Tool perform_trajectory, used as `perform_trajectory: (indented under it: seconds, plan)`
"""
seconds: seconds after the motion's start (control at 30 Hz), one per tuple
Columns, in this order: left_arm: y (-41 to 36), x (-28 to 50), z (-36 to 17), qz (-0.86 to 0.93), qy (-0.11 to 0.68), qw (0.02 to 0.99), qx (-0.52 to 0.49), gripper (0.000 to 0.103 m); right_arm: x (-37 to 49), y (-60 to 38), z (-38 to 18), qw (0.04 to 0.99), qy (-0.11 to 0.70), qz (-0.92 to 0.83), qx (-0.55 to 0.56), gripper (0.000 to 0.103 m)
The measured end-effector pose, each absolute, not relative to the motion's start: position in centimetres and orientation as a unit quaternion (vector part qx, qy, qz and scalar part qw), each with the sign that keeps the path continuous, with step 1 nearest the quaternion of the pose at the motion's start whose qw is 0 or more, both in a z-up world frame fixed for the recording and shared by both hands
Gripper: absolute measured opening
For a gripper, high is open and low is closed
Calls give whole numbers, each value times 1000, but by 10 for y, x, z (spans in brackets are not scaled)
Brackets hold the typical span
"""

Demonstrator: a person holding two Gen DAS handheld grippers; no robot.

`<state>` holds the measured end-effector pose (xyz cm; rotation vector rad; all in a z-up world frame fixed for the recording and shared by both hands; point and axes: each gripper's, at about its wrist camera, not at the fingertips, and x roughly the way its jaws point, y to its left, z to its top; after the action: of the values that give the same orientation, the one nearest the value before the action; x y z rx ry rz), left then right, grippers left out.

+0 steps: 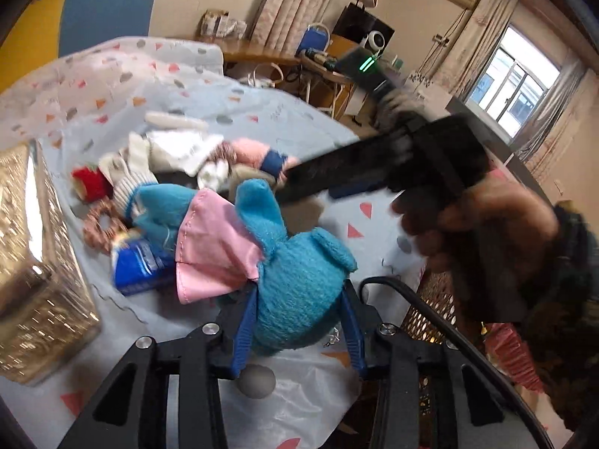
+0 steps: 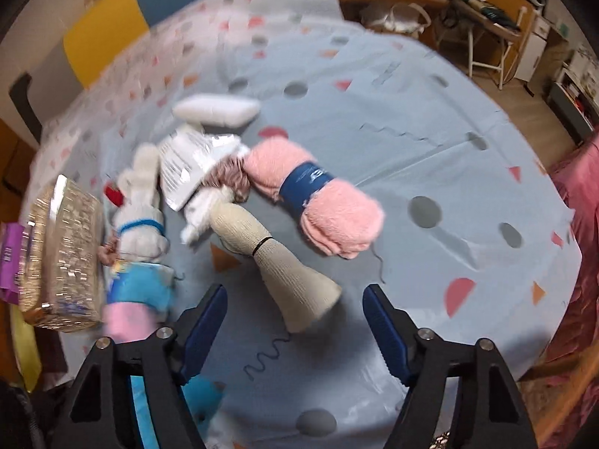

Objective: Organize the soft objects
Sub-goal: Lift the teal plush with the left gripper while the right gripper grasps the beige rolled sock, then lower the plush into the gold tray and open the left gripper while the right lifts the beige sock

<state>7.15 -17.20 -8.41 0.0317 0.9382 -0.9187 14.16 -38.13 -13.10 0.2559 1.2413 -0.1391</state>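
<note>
in the left wrist view, the left gripper (image 1: 297, 327) is gripping a blue plush toy (image 1: 295, 292) in a pink skirt between its blue fingers (image 1: 243, 336), holding it above the patterned sheet (image 1: 262, 104). a woven basket (image 1: 41, 262) is sitting at the sheet's left edge.

in the right wrist view, the right gripper (image 2: 295, 327) is hovering with fingers spread wide and holding nothing, over a beige sock (image 2: 284, 265) lying mid-sheet. a pink towel roll (image 2: 318, 202) is lying just beyond, beside a white plush rabbit (image 2: 140, 220).
</note>
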Motion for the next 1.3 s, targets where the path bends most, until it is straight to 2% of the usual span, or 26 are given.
perform_trajectory:
  seconds: [0.07, 0.13, 0.2, 0.23, 0.33, 0.6, 0.87, 0.97, 1.13, 1.3]
  plan:
    - [-165, 77, -70, -425, 420, 802, 8, 42, 150, -381, -138, 797, 589, -65, 120, 60]
    - [-159, 85, -58, -420, 406, 812, -2, 42, 157, -379, -147, 782, 608, -68, 120, 56]
    - [-152, 94, -46, -412, 396, 821, -13, 42, 161, -379, -150, 780, 608, -73, 128, 45]
    - [-146, 100, -39, -404, 390, 828, -19, 42, 162, -379, -151, 780, 607, -78, 129, 35]
    - [-130, 120, -19, -376, 373, 848, -29, 42, 166, -374, -157, 778, 610, -79, 130, 28]
    - [-60, 176, 21, -258, 331, 907, -48, 42, 168, -371, -183, 779, 600, -92, 156, 28]
    - [80, 189, 17, -95, 318, 936, -121, 42, 159, -378, -185, 783, 592, -90, 166, 28]
    - [134, 173, -1, -42, 322, 935, -144, 42, 162, -381, -182, 784, 592, -89, 166, 28]
    - [182, 145, -50, 6, 359, 920, -155, 42, 162, -378, -180, 785, 592, -88, 161, 28]
    - [185, 131, -100, 18, 399, 899, -177, 43, 162, -367, -180, 786, 594, -91, 142, 28]
